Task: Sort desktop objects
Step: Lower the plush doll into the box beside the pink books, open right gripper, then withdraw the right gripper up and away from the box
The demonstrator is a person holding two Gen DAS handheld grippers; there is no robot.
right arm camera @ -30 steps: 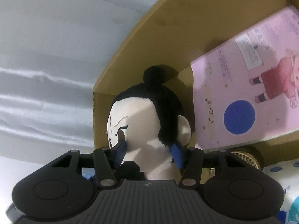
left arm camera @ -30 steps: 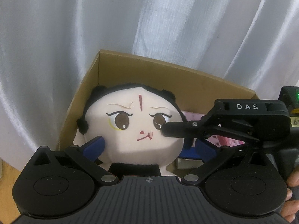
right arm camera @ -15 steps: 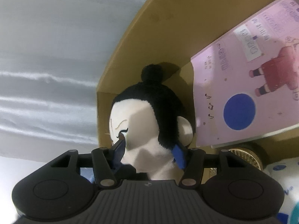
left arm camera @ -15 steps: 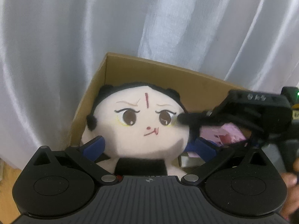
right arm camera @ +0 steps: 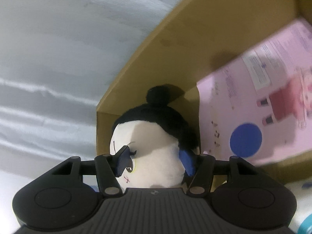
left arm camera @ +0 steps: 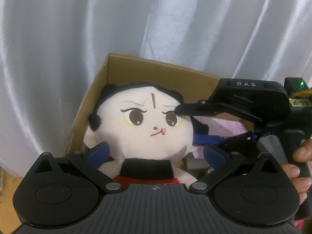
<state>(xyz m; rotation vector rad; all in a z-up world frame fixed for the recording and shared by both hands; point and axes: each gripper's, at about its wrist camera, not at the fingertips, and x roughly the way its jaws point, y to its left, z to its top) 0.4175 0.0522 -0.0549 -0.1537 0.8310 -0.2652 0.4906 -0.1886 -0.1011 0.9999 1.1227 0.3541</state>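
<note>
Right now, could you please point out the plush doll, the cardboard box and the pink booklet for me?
plush doll (left arm camera: 148, 128), left wrist view, on its face.
cardboard box (left arm camera: 148, 72), left wrist view, on the inner back wall.
pink booklet (right arm camera: 243, 107), right wrist view, on its blurred cover.

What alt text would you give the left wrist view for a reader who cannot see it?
A cream-faced plush doll with black hair sits at the left end of a brown cardboard box, the right gripper clamping its head from the side. The left gripper is open, its blue pads either side of the doll's neck. A white satin curtain hangs behind.
</note>
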